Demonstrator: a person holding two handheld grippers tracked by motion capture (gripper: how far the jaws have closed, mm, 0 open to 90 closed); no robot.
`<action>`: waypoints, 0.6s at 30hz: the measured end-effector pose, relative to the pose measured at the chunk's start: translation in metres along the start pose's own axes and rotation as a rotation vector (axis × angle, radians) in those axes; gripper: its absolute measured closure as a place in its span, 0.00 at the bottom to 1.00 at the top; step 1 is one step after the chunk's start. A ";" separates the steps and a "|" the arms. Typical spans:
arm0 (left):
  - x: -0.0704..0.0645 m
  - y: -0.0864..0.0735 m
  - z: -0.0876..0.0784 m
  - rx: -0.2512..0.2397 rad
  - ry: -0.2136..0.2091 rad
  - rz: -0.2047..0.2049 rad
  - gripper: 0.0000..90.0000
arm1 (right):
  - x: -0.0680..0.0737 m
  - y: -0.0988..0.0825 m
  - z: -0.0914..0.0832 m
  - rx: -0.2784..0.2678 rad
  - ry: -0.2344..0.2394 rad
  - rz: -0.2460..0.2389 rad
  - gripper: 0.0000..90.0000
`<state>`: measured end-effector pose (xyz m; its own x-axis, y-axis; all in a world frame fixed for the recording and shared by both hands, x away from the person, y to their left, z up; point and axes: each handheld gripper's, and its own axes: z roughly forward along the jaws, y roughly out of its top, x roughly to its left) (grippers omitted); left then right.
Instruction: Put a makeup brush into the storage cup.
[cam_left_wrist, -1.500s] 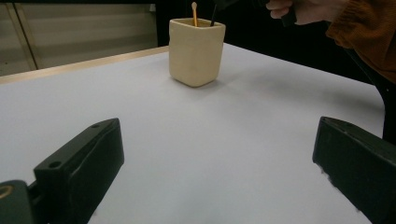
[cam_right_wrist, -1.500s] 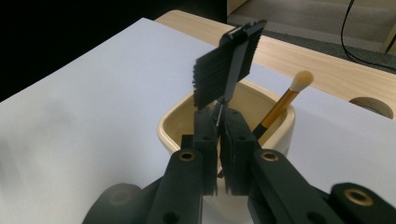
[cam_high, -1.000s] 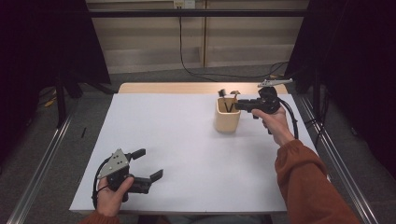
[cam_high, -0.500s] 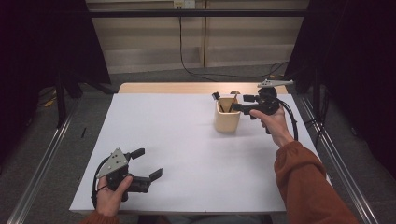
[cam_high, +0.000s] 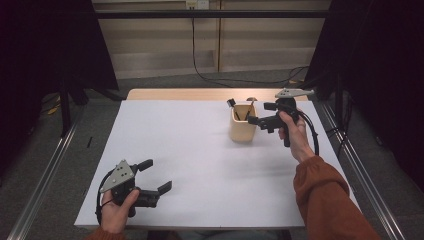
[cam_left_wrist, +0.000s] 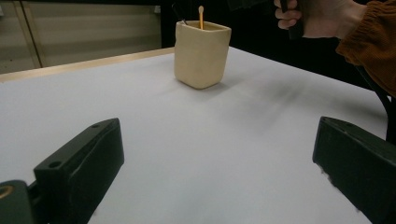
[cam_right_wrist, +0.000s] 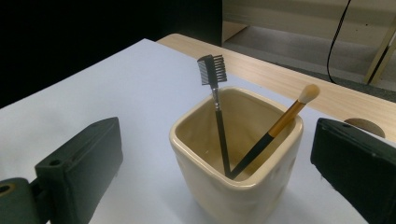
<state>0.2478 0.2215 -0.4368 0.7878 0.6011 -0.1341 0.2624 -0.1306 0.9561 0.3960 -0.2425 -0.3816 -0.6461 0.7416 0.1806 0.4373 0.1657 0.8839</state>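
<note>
Cream cup (cam_right_wrist: 236, 186) (perhaps beige), white table (cam_high: 190, 150)

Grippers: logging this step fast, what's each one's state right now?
Left gripper: open, holding nothing.
Right gripper: fingers just opened, nothing between them, by the cup.

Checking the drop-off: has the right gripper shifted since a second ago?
Yes, slightly: the right gripper has backed away to the right of the cream cup, its fingers having just opened with nothing between them.
</note>
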 end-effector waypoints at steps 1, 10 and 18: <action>0.000 0.000 0.000 -0.004 0.003 -0.011 0.02 | 0.000 0.000 -0.001 0.000 0.002 0.002 0.02; -0.001 0.000 0.001 0.006 0.000 0.009 0.02 | 0.008 -0.006 -0.015 -0.011 -0.030 -0.019 0.03; -0.001 0.000 0.001 0.003 -0.002 0.007 0.02 | 0.007 -0.018 -0.029 -0.022 -0.006 -0.006 0.02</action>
<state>0.2476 0.2196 -0.4366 0.7906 0.5988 -0.1277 0.2583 -0.1372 0.9563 0.3654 -0.2594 -0.3833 -0.6452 0.7443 0.1726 0.4191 0.1559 0.8945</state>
